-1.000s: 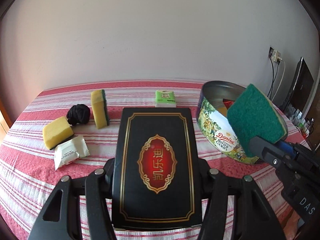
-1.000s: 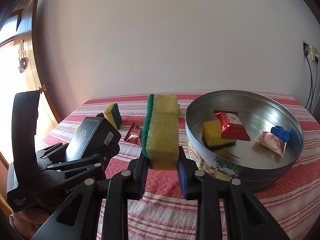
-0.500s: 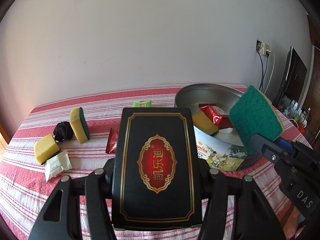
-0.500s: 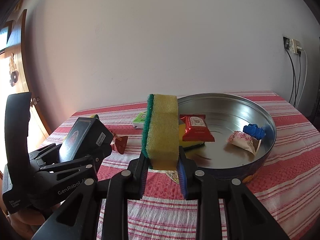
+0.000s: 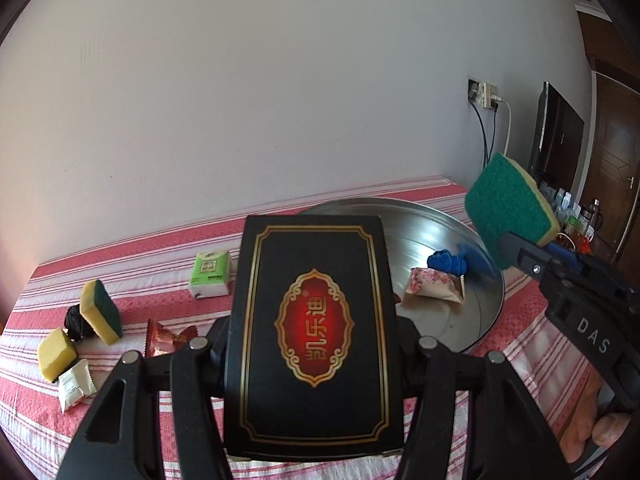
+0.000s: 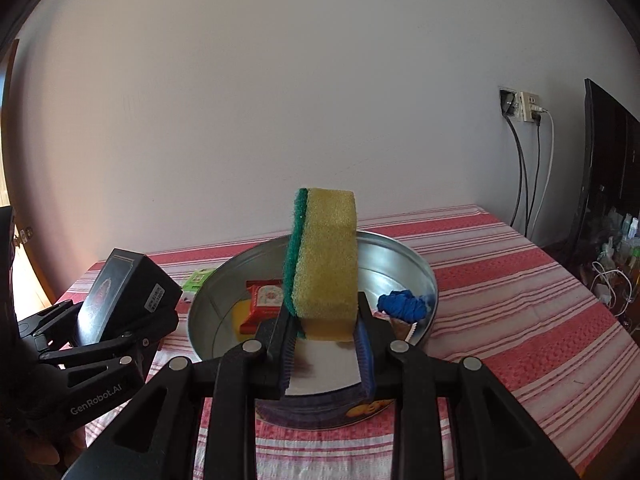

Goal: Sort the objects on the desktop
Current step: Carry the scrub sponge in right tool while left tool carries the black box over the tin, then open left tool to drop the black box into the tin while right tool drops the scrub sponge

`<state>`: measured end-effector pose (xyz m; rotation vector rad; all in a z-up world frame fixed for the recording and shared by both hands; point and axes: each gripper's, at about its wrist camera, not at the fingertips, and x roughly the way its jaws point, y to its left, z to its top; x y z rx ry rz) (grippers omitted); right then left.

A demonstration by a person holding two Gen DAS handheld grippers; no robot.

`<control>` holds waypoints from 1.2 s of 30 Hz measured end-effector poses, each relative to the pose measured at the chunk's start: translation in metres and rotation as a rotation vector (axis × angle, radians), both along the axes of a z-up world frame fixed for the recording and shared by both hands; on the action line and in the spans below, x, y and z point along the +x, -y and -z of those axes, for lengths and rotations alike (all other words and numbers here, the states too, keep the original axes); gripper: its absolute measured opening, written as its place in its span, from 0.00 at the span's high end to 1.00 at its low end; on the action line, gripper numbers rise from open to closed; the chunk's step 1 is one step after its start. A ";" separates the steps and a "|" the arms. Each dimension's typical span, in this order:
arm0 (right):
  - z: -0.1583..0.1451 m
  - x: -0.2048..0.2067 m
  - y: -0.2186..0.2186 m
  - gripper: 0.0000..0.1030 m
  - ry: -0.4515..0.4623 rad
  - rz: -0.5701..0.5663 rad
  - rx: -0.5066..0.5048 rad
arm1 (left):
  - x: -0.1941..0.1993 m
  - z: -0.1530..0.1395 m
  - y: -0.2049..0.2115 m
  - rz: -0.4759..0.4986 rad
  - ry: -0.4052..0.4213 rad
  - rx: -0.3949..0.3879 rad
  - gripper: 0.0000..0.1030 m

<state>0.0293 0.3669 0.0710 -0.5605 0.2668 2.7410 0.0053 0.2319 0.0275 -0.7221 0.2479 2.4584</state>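
Observation:
My left gripper [image 5: 312, 344] is shut on a black box with a red and gold emblem [image 5: 314, 328], held above the table beside the round metal tin [image 5: 452, 320]; the box also shows in the right wrist view [image 6: 128, 296]. My right gripper [image 6: 326, 320] is shut on a yellow and green sponge [image 6: 324, 256], upright over the tin [image 6: 424, 272]; the sponge also shows in the left wrist view [image 5: 508, 212]. In the tin lie a red packet [image 6: 262, 300], a blue cloth ball [image 6: 402, 306], a pink wrapped snack [image 5: 434, 286] and a yellow sponge [image 6: 240, 314].
On the red striped tablecloth [image 5: 140, 264] to the left lie a green tissue pack [image 5: 210, 274], a standing yellow and green sponge [image 5: 102, 312], a black ball [image 5: 76, 320], a yellow sponge [image 5: 56, 354], a white packet [image 5: 76, 384] and a red wrapper [image 5: 168, 338]. A wall socket with cables [image 6: 524, 108] is at right.
Both grippers have moved up and to the right with their loads. The sponge now hangs over the tin's inside, and the box is closer to the tin.

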 end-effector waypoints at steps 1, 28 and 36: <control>-0.001 -0.001 -0.006 0.72 -0.004 0.016 0.011 | -0.001 -0.001 -0.005 0.006 0.002 0.000 0.45; 0.023 -0.065 -0.086 0.72 0.125 0.073 0.039 | -0.058 0.032 -0.098 -0.032 0.108 -0.084 0.39; 0.032 -0.060 -0.096 0.41 0.008 0.063 -0.021 | -0.056 0.034 -0.093 -0.042 0.085 -0.050 0.04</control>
